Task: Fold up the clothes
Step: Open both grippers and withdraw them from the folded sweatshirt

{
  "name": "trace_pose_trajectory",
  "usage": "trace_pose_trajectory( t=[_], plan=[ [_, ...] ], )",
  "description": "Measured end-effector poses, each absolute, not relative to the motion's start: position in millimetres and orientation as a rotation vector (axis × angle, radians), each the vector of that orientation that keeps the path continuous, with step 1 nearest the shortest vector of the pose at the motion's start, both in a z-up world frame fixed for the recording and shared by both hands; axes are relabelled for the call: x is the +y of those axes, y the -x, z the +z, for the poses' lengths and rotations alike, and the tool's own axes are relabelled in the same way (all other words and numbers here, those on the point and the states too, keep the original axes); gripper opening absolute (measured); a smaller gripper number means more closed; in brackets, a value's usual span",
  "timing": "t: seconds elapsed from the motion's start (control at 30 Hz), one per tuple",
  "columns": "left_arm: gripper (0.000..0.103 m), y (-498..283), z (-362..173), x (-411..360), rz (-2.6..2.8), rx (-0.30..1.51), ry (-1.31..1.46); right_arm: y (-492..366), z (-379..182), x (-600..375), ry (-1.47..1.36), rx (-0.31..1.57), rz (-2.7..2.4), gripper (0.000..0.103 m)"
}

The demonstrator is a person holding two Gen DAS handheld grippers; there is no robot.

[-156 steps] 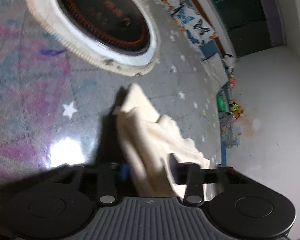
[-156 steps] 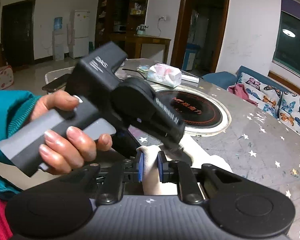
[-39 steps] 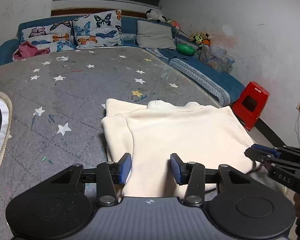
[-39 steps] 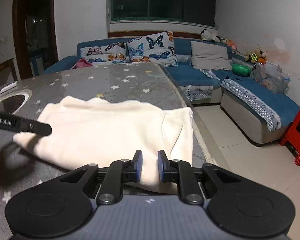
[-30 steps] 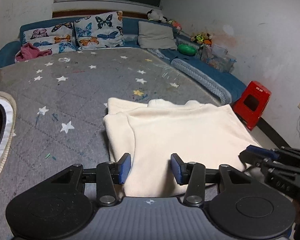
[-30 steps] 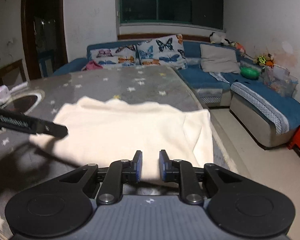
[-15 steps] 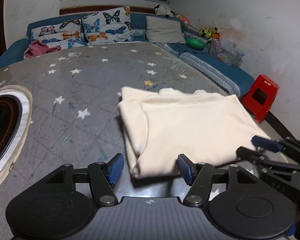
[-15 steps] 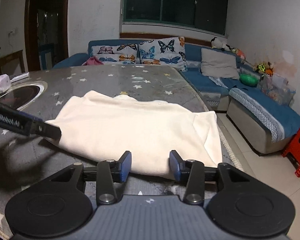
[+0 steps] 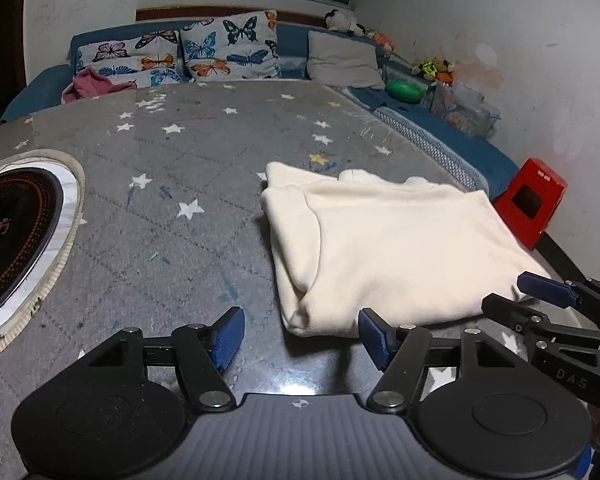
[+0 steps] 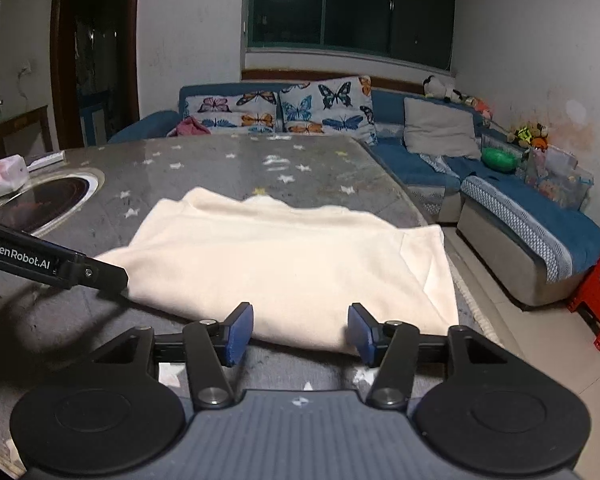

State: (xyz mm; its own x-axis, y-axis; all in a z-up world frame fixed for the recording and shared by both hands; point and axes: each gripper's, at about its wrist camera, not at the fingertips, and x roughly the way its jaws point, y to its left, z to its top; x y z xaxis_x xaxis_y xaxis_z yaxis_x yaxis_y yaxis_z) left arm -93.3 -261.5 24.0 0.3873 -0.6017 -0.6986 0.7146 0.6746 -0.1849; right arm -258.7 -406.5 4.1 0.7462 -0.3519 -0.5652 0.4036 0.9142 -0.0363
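Note:
A cream garment (image 9: 388, 248) lies folded flat on the grey star-patterned table (image 9: 204, 152), near its right edge. It also shows in the right wrist view (image 10: 284, 256). My left gripper (image 9: 302, 338) is open and empty, just short of the garment's near left corner. My right gripper (image 10: 298, 332) is open and empty, just short of the garment's near edge. The right gripper's fingers (image 9: 548, 288) show at the right of the left wrist view. The left gripper's finger (image 10: 56, 264) shows at the left of the right wrist view.
A round induction hob (image 9: 8, 232) is set in the table at the left. A tissue pack (image 10: 2, 174) lies beyond it. A blue sofa (image 10: 428, 160) with butterfly cushions wraps the far and right sides. A red stool (image 9: 534, 202) stands on the floor right of the table.
Both grippers held the cream garment, laid it flat on the table and let go. Both have opened wider and drawn back a little from its near edge.

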Motion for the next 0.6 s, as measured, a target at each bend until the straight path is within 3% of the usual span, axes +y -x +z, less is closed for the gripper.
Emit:
trace_pose_trajectory(
  t=[0.47,0.6],
  plan=[
    [0.071,83.5,19.6,-260.7,-0.802,0.849,-0.146,244.7,-4.1,-401.4,-0.098,0.626,-0.424,0.070],
    [0.083,87.9,24.8,-252.4,-0.800,0.833,-0.137,249.1,3.5,-398.6,-0.111,0.607,-0.431,0.079]
  ],
)
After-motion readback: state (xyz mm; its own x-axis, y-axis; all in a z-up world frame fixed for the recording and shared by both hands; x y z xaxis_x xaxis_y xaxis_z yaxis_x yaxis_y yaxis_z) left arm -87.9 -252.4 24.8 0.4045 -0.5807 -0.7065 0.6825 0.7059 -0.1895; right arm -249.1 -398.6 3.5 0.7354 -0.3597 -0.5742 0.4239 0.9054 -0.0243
